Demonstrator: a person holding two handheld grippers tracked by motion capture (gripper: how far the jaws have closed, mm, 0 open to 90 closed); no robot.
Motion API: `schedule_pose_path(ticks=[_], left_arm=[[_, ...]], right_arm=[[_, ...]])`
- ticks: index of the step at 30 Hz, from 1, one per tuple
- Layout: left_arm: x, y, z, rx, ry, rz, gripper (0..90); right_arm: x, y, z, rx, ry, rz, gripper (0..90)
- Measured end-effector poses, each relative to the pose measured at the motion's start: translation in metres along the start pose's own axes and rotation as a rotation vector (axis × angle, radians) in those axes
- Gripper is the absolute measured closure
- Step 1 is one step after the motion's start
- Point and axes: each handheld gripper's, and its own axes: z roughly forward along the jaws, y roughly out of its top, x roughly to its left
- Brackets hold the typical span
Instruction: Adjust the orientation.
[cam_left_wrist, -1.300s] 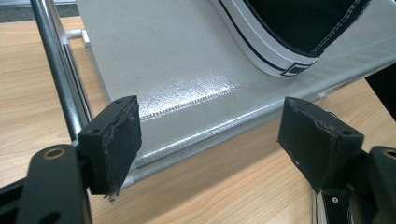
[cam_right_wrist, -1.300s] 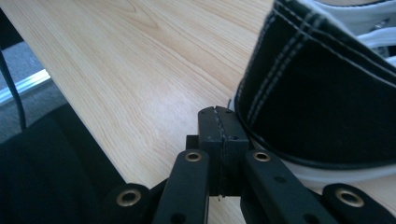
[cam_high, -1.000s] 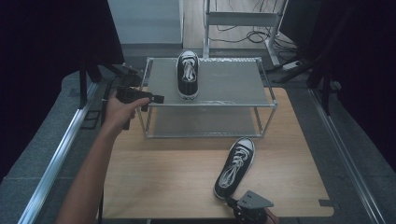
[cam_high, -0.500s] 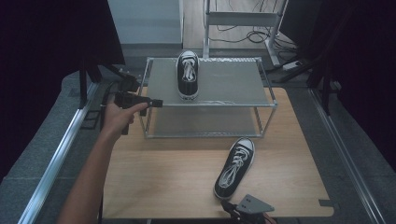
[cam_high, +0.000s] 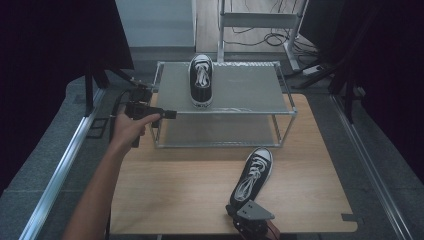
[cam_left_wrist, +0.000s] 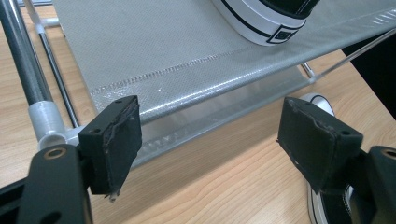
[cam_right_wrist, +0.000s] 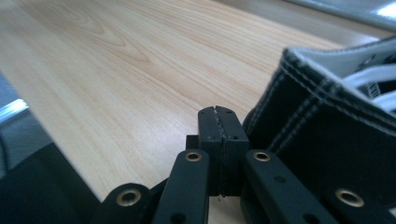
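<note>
Left claw (cam_high: 167, 114), jaws apart and empty, has been drawn slightly back from the rack (cam_high: 250, 85); right claw (cam_right_wrist: 218, 122), pressed together, is rested beside the desk-level sneaker (cam_high: 252, 177), suggesting regrasping.

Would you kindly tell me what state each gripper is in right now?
Left gripper: open, holding nothing.
Right gripper: jaws closed together, empty, beside the shoe.

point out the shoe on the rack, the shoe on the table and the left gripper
shoe on the rack (cam_high: 201, 82), high view, laces
shoe on the table (cam_high: 252, 177), high view, laces
left gripper (cam_left_wrist: 210, 140), left gripper view, between open jaws
</note>
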Motion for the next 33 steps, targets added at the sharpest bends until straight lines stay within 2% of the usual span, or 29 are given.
schedule_pose_path(ticks=[2, 4, 5, 9, 16, 25, 29, 30, 31, 32, 33], left_arm=[[0.000, -0.001, 0.001, 0.004, -0.002, 0.001, 21.9], [-0.001, -0.003, 0.003, 0.006, -0.004, 0.003, 21.9], [-0.001, -0.004, 0.004, 0.010, -0.004, 0.004, 21.9], [0.000, -0.005, 0.005, 0.011, -0.006, 0.001, 21.9], [-0.001, -0.005, 0.002, 0.006, -0.006, 0.005, 22.0], [-0.007, -0.009, -0.004, -0.003, -0.018, 0.029, 22.0], [-0.009, -0.012, -0.008, -0.009, -0.029, 0.038, 22.0], [-0.009, -0.013, -0.009, -0.011, -0.029, 0.039, 22.0], [-0.009, -0.014, -0.010, -0.013, -0.033, 0.039, 22.0], [-0.009, -0.015, -0.010, -0.017, -0.036, 0.036, 22.0], [-0.008, -0.016, -0.010, -0.018, -0.036, 0.040, 22.0]], right_arm=[[0.001, -0.005, -0.005, 0.000, -0.022, -0.014, 90.0], [-0.001, -0.007, -0.008, -0.003, -0.018, -0.006, 90.0], [-0.007, -0.009, -0.013, -0.006, -0.002, 0.016, 90.0], [-0.007, -0.012, -0.019, -0.008, -0.020, 0.011, 90.0], [-0.008, -0.012, -0.021, -0.002, -0.017, 0.015, 90.0], [-0.018, -0.030, -0.045, 0.005, -0.043, 0.042, 90.0], [-0.025, -0.033, -0.057, 0.007, -0.066, 0.047, 90.0], [-0.028, -0.034, -0.060, 0.006, -0.084, 0.053, 90.0], [-0.031, -0.036, -0.064, -0.002, -0.122, 0.055, 90.0], [-0.037, -0.037, -0.067, -0.002, -0.151, 0.068, 90.0], [-0.042, -0.037, -0.070, -0.001, -0.138, 0.097, 90.0]])
